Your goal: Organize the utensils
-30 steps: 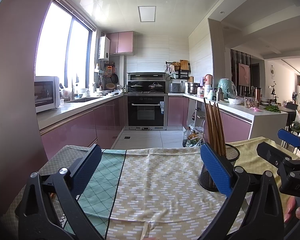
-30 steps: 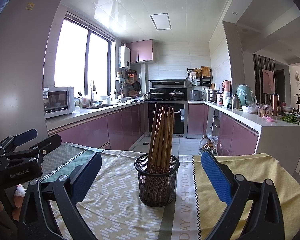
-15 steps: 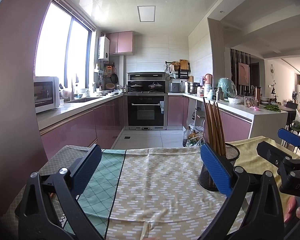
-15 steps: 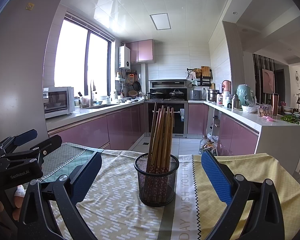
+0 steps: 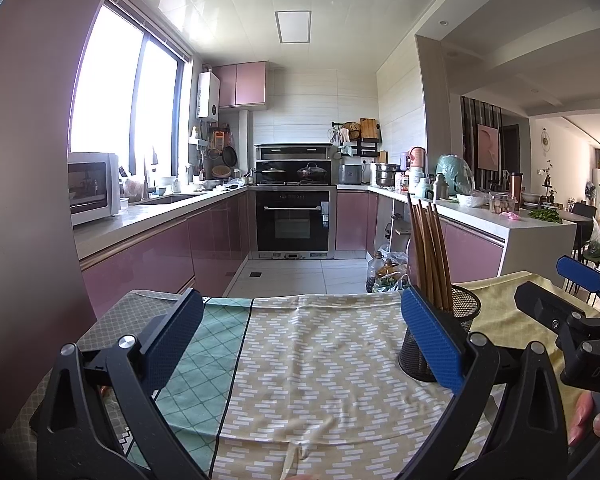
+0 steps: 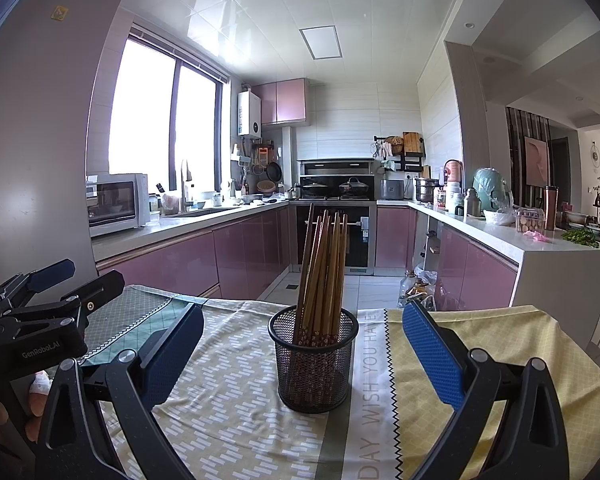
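Observation:
A black mesh cup [image 6: 313, 364] stands on the patterned tablecloth [image 6: 228, 412] and holds several brown wooden chopsticks [image 6: 323, 268], upright and leaning a little. My right gripper [image 6: 304, 354] is open and empty, its blue pads either side of the cup and a little short of it. My left gripper [image 5: 302, 336] is open and empty over bare cloth; the cup [image 5: 460, 320] shows behind its right pad. Each gripper appears at the edge of the other's view: the left one [image 6: 52, 304], the right one [image 5: 572, 296].
The table's far edge [image 5: 308, 298] drops to the kitchen floor. Beyond are pink cabinets, an oven [image 5: 292, 220], a microwave [image 6: 116, 202] and a cluttered counter [image 6: 500, 232] on the right. A brown wall [image 5: 24, 200] rises close on the left.

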{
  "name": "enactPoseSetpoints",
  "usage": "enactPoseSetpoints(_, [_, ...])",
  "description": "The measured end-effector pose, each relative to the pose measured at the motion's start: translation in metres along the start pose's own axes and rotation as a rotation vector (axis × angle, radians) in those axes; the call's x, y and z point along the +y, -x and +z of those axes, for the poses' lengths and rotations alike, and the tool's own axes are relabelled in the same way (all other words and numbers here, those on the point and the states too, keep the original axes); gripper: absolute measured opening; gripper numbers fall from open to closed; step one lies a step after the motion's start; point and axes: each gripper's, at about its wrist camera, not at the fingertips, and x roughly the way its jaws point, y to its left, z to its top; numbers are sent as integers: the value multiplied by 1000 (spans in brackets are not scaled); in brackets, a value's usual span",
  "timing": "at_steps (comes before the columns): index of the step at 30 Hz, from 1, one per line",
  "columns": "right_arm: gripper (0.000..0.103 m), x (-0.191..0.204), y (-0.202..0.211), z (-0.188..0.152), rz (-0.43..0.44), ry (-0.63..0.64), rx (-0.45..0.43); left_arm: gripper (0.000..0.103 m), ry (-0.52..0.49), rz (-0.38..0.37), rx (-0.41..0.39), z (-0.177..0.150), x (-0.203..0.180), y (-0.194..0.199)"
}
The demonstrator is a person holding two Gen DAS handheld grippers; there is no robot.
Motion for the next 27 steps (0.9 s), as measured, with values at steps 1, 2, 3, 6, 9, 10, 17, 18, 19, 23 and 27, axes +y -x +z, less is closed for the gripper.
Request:
enactPoseSetpoints(1, [96, 0, 0, 0, -1, 1, -1, 97, 0, 0, 0, 0, 0, 0])
enactPoseSetpoints(2, [96, 0, 0, -1, -1, 0, 0, 97, 0, 0, 0, 0, 0, 0])
enactPoseSetpoints(3, [96, 0, 0, -1, 0, -1, 1, 97, -1, 1, 0, -1, 0, -1])
enactPoseSetpoints(6, [96, -1, 0, -1, 0, -2, 1, 97, -1, 1, 0, -1, 0, -1])
enactPoseSetpoints(9, [96, -1, 0, -1, 0, -2, 1, 97, 1, -1, 1, -1, 1, -1])
enactPoseSetpoints(10, [96, -1, 0, -1, 1, -2, 1, 97, -2, 1, 0, -1, 0, -1])
enactPoseSetpoints(17, [96, -1, 0, -1, 4, -4, 4, 97, -2, 9, 0, -3, 0, -1])
enactPoseSetpoints(18, [96, -1, -1, -1, 3, -4, 3, 97, -6, 9, -1, -4, -1, -1])
enactPoseSetpoints(19, [96, -1, 0, -1, 3, -4, 3, 97, -14, 11, -5, -4, -2, -1])
enactPoseSetpoints(23, [96, -2, -3, -2, 3, 0, 12, 97, -38, 13, -3, -6, -7, -1])
enactPoseSetpoints(27, [96, -16, -9, -4, -18, -1, 53, 97, -35, 13, 47, -8, -4, -11])
